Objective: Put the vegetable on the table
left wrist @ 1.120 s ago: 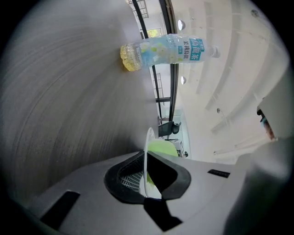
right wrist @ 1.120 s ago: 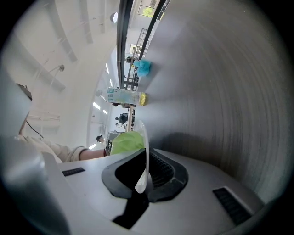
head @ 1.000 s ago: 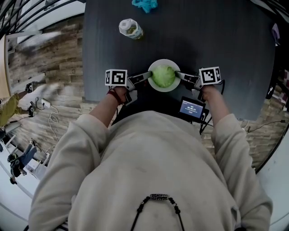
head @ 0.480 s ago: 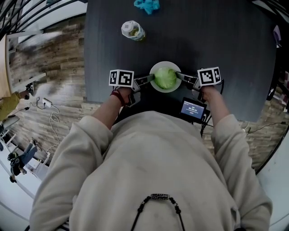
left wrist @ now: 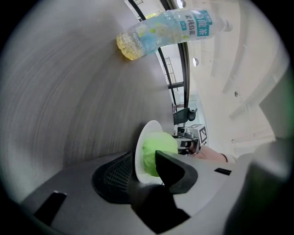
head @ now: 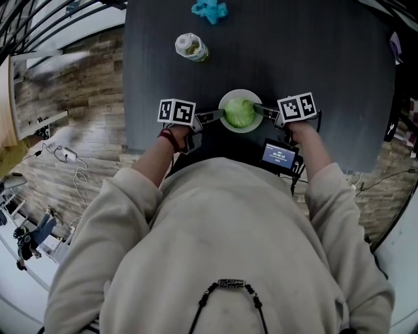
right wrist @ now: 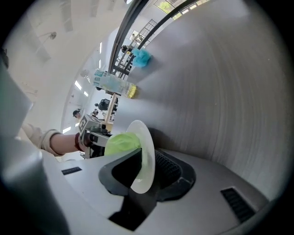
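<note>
A white plate (head: 228,124) with a green lettuce head (head: 240,112) on it rests on the dark table (head: 326,65) near its front edge. My left gripper (head: 219,115) straddles the plate's left rim (left wrist: 140,147), and its jaws have just been opening. A gap shows beside the rim, with the lettuce (left wrist: 154,153) just beyond. My right gripper (head: 259,108) straddles the right rim (right wrist: 147,160). Its jaws have also just been opening, and they stand loosely about the rim, next to the lettuce (right wrist: 120,143).
A plastic bottle (head: 191,45) lies on the table behind the plate, to the left. A crumpled blue thing (head: 209,9) sits at the far edge. A small lit screen (head: 279,155) hangs below the right hand. Wood floor lies left of the table.
The left gripper's marker cube has shifted slightly right, toward the plate, and the right cube has tilted a little. The plate and lettuce stay in place on the table.
</note>
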